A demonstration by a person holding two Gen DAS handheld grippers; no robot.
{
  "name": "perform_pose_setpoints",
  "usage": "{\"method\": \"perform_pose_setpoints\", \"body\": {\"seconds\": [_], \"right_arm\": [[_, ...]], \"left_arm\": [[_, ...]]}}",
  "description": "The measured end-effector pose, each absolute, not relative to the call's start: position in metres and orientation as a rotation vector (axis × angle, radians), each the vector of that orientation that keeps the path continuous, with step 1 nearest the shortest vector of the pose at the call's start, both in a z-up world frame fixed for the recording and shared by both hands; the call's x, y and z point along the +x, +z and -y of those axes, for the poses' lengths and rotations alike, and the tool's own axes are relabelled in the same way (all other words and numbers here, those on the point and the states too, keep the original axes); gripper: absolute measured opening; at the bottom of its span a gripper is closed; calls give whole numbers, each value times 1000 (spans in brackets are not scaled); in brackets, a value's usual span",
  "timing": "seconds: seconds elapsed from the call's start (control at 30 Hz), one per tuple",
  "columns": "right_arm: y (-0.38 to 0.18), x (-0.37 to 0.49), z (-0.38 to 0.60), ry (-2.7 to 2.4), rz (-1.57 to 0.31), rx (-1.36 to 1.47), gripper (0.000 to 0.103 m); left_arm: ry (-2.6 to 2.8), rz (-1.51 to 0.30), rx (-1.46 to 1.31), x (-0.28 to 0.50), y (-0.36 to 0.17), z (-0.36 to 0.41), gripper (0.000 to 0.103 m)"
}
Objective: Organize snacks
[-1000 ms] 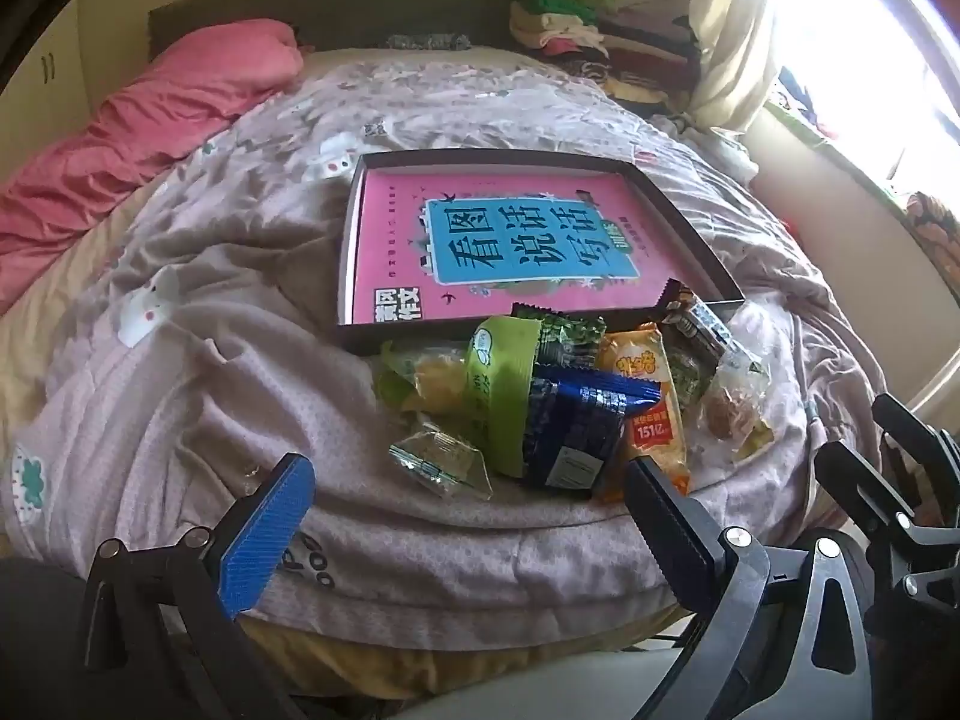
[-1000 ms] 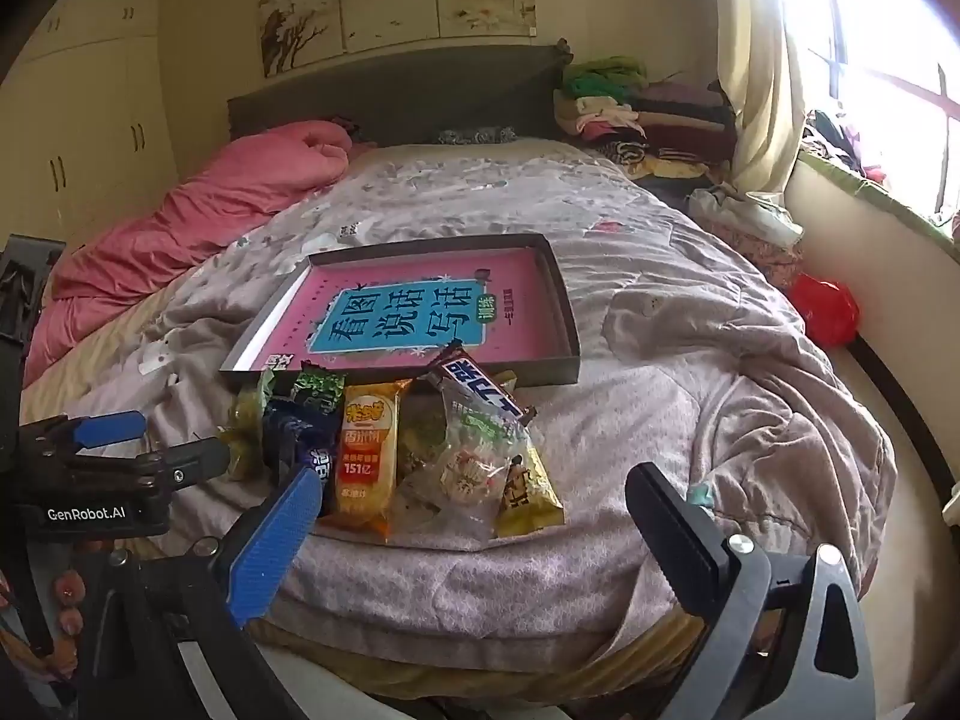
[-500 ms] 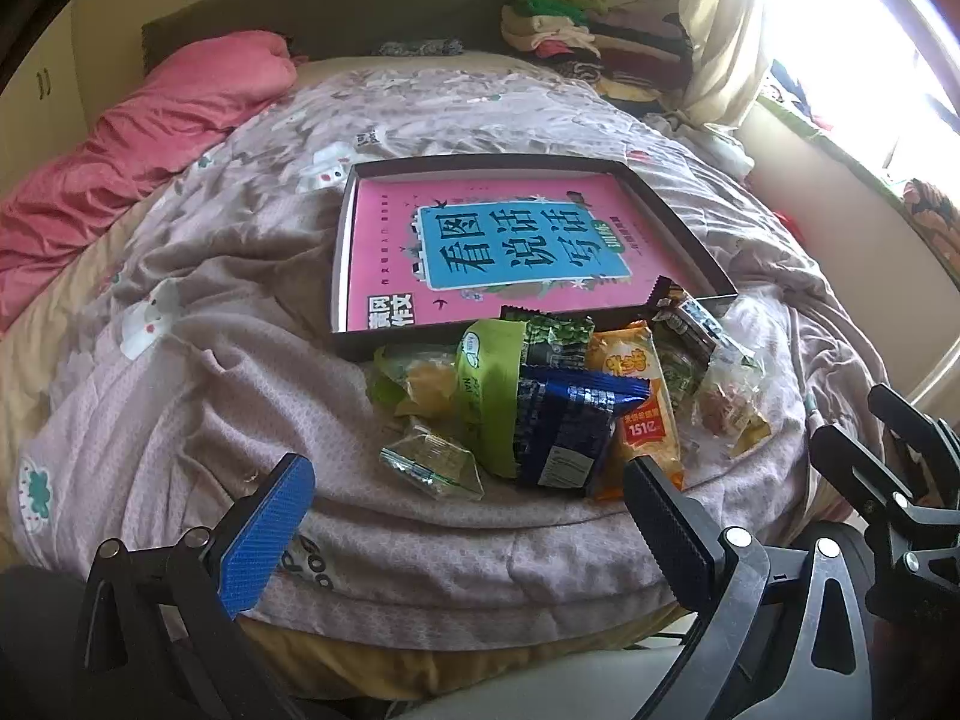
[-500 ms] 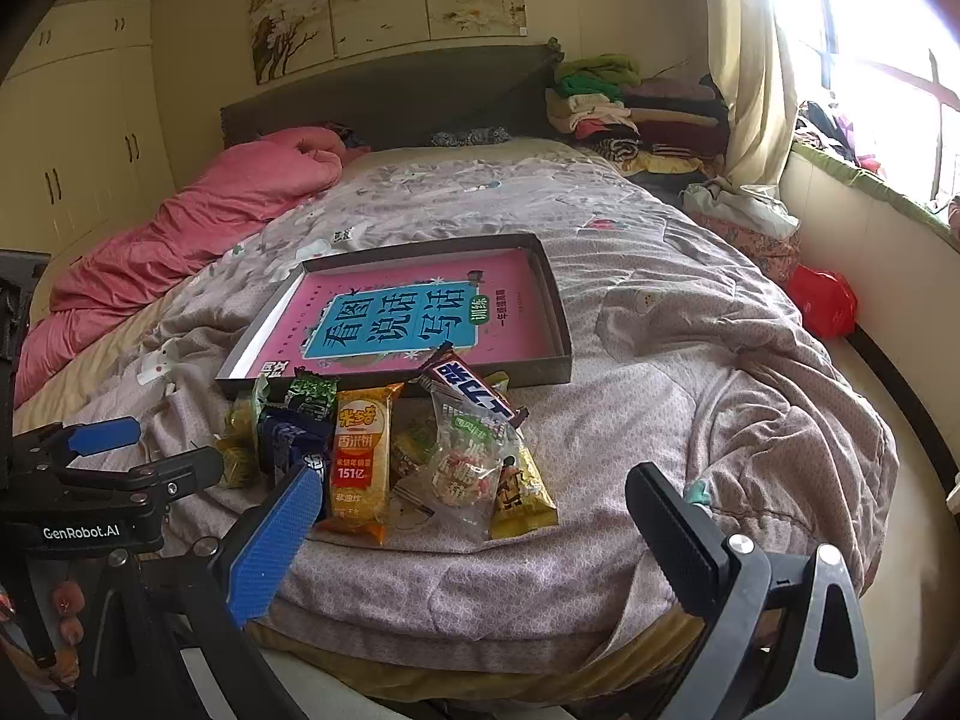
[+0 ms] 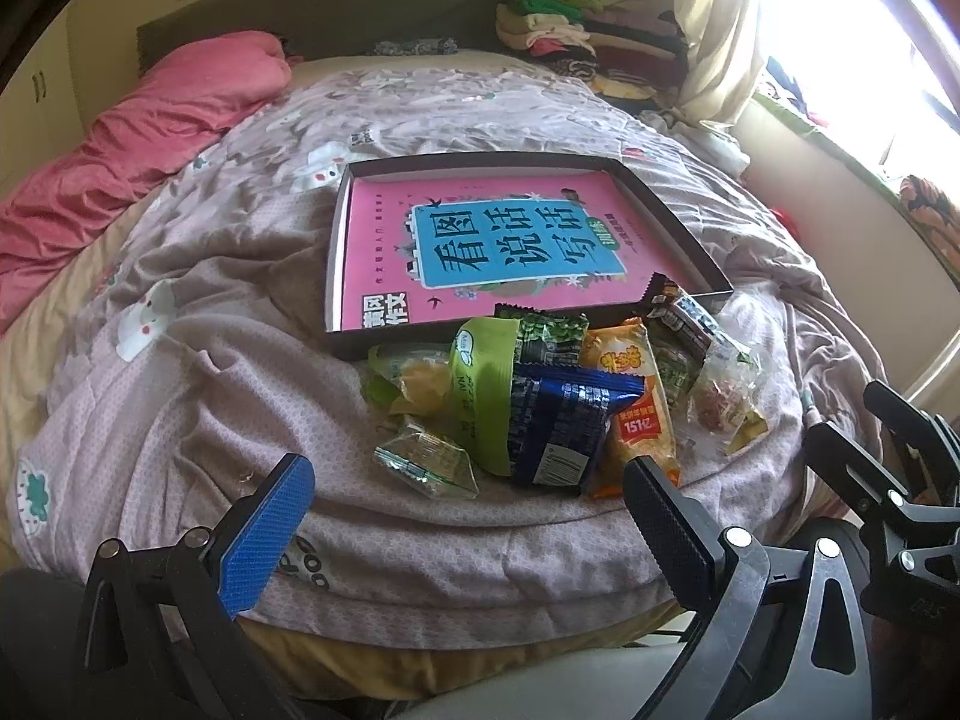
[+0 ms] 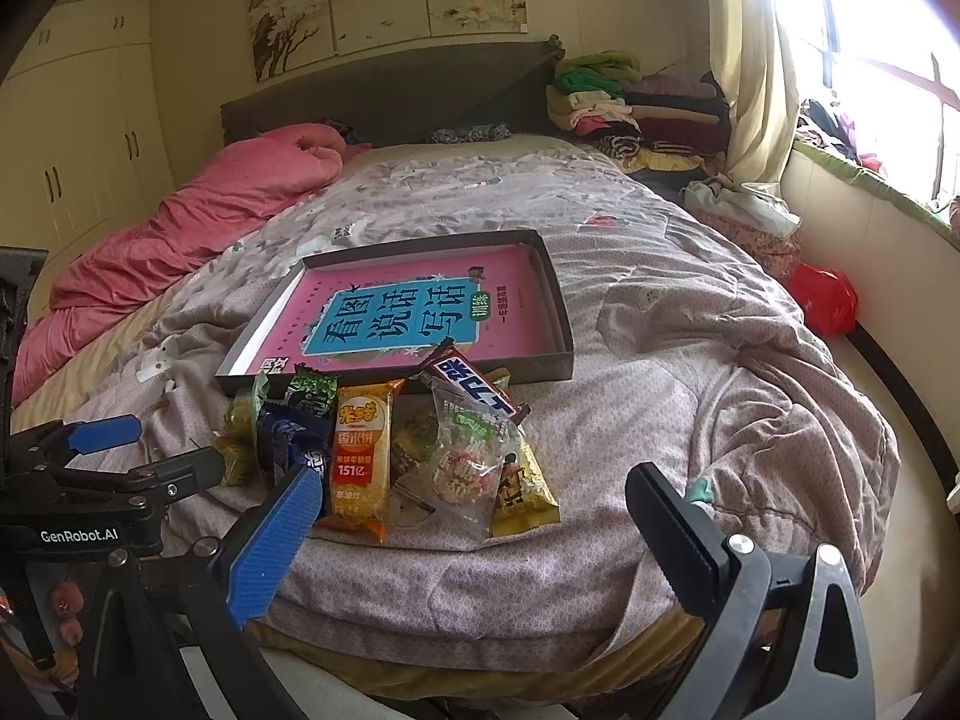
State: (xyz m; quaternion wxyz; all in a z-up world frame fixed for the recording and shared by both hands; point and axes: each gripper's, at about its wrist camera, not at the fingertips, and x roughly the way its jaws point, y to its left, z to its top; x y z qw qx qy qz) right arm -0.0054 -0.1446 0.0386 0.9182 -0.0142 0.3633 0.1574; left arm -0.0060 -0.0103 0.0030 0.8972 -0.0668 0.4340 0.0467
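Blue ribbed padding lines one finger of each tool, black padding the other. The left tool [image 5: 465, 507] and the right tool [image 6: 474, 516] both hang at the foot of the bed with fingers spread wide and nothing between them. The left tool also shows at the left edge of the right wrist view, likewise open.

Just beyond them a heap of snacks [image 6: 396, 444] lies on the quilt [image 6: 690, 408], the packets overlapping. Nearest the left tool is a small clear-and-green packet [image 5: 426, 459] lying a little apart. Behind it come a dark blue packet [image 5: 561, 420] resting on a green one [image 5: 477, 384], then an orange rice-cracker pack [image 6: 360, 450], a clear bag of mixed pieces [image 6: 471, 456], a yellow packet [image 6: 522, 489] and a chocolate bar [image 6: 474, 387] whose far end leans on the rim of the box.

All of these look light, thin and crinkly. The film is likely slick and the crackers inside probably crush easily, so a soft pinch on a sealed end or flat edge seems safest. The loose green packet or the yellow one at the edge would lift without dragging neighbours along.

A shallow dark box [image 6: 555, 324] sits just behind the heap, a pink book [image 6: 408, 312] lying flat inside it. It seems the likely place for the snacks.

The quilt is soft and rumpled, so packets will sink under pressure. Farther off lie a pink duvet [image 6: 198, 222], a dark headboard [image 6: 390, 90], folded clothes [image 6: 624, 102], wardrobes and a bright window.
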Motion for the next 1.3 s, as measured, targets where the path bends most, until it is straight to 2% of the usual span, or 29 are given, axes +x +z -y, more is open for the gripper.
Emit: {"method": "perform_pose_setpoints", "body": {"seconds": [1.3], "right_arm": [[33,3,143,328,-770,-7,102]], "left_arm": [[98,-961,-212,1,-11,-9,102]]}}
